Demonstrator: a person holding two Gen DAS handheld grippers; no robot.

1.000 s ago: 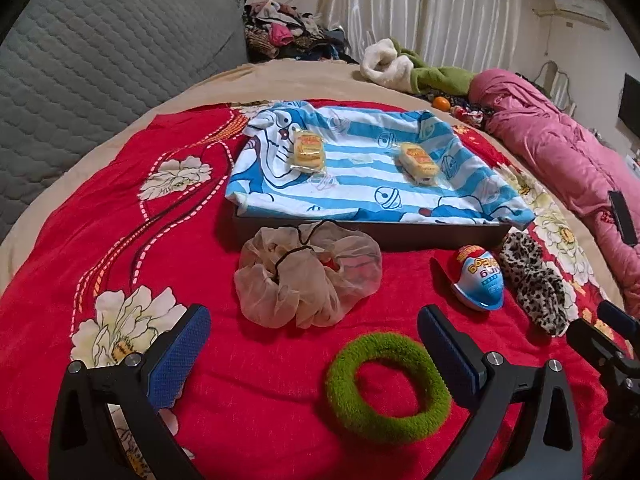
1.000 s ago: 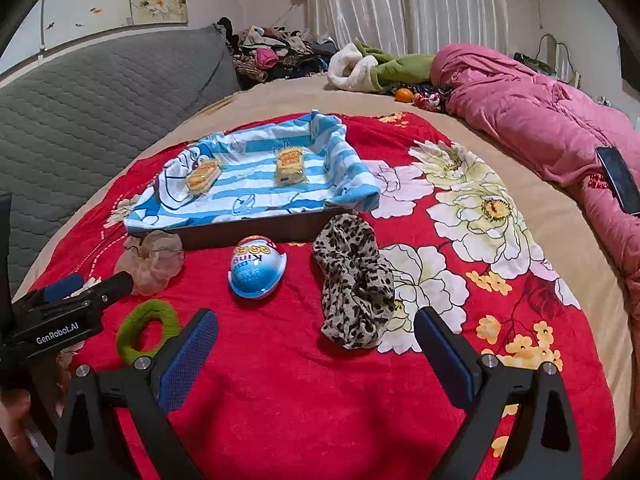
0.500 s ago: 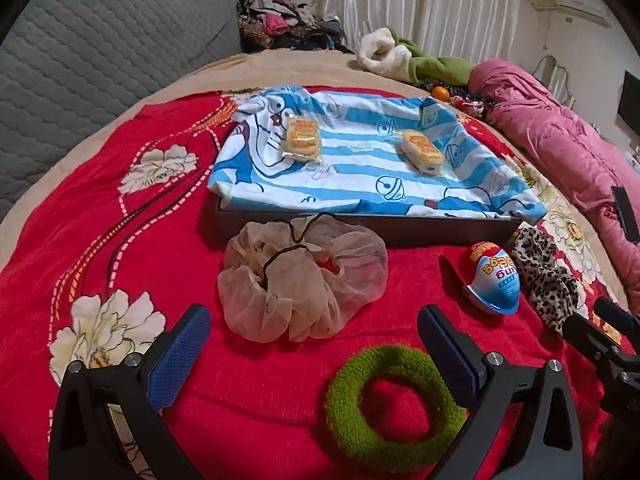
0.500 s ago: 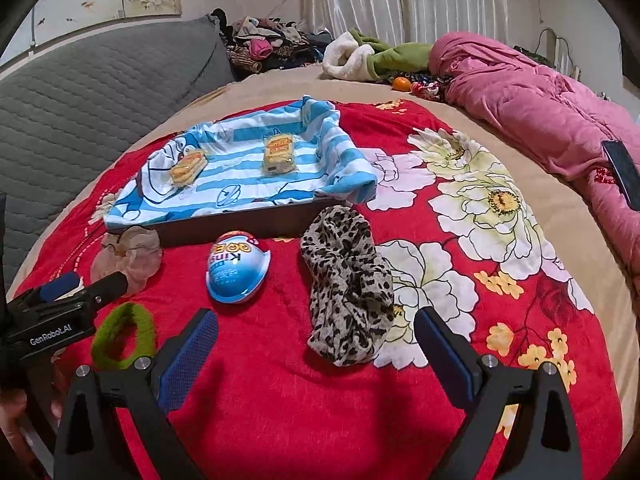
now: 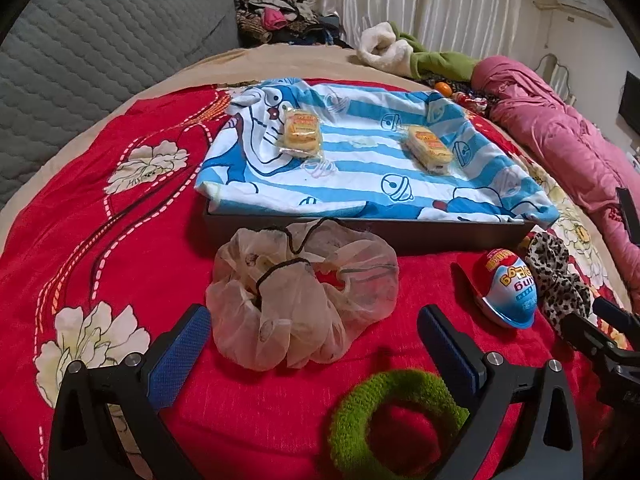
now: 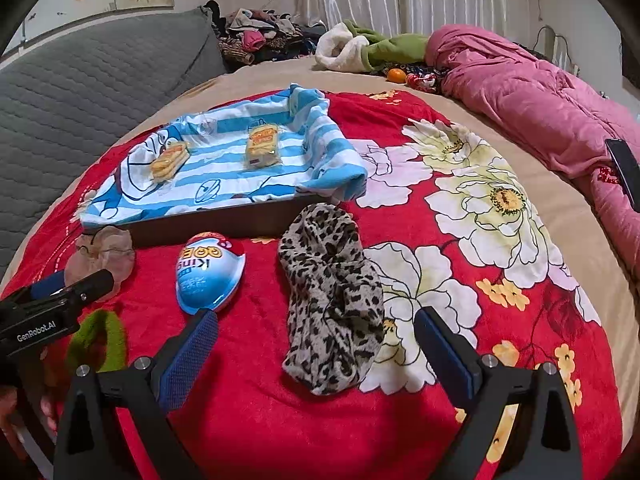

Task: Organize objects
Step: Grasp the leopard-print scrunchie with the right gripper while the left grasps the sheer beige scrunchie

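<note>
A beige sheer scrunchie (image 5: 304, 292) lies on the red blanket, just ahead of my open left gripper (image 5: 314, 344). A green fuzzy scrunchie (image 5: 394, 420) lies low between its fingers, nearer the right one. A leopard-print scrunchie (image 6: 330, 304) lies right ahead of my open right gripper (image 6: 316, 352). A blue and red chocolate egg (image 6: 208, 274) lies left of it. Behind them stands a dark tray (image 5: 400, 232) lined with a blue striped cloth, holding two wrapped snack cakes (image 5: 302, 132) (image 5: 428, 148).
A grey quilted headboard (image 5: 80, 52) rises on the left. A pink duvet (image 6: 540, 108) lies along the right with a phone (image 6: 624, 168) on it. Clothes (image 6: 260, 36), an orange (image 6: 396, 75) and a green and white garment (image 6: 372, 46) lie at the back.
Both grippers have moved forward and lower toward the items. The beige scrunchie and the leopard scrunchie now look larger and closer. Nothing has been taken hold of.
</note>
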